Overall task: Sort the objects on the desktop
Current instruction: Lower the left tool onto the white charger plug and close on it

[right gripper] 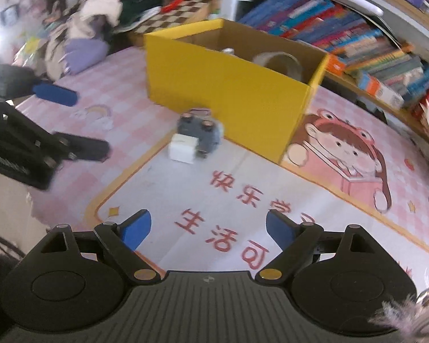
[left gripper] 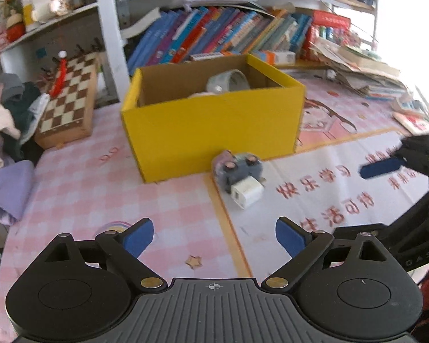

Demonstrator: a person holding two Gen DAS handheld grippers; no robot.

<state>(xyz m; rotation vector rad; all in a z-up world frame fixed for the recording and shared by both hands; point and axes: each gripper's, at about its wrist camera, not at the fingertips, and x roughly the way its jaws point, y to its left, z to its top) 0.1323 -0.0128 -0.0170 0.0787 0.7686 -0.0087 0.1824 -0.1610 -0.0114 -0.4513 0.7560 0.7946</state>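
Note:
A yellow cardboard box (left gripper: 211, 131) (right gripper: 228, 85) stands on the desk, holding a roll of tape (left gripper: 228, 81) (right gripper: 281, 61) and something pale I cannot make out. In front of it lie a white charger plug (left gripper: 247, 194) (right gripper: 183, 147) and, touching it, a grey pack of batteries (left gripper: 237, 167) (right gripper: 198, 130). My left gripper (left gripper: 214, 238) is open above the mat, short of the plug, nothing between its blue pads. My right gripper (right gripper: 207, 230) is open over the printed mat, also empty. Each gripper shows in the other's view: the right one (left gripper: 400, 163), the left one (right gripper: 68, 123).
A row of books (left gripper: 220, 34) (right gripper: 357, 37) lines the shelf behind the box. A chessboard box (left gripper: 68, 100) and a heap of clothes (left gripper: 3, 120) sit at the left. Stacked papers (left gripper: 357, 65) lie at the right. A pink printed mat (right gripper: 271, 185) covers the desk.

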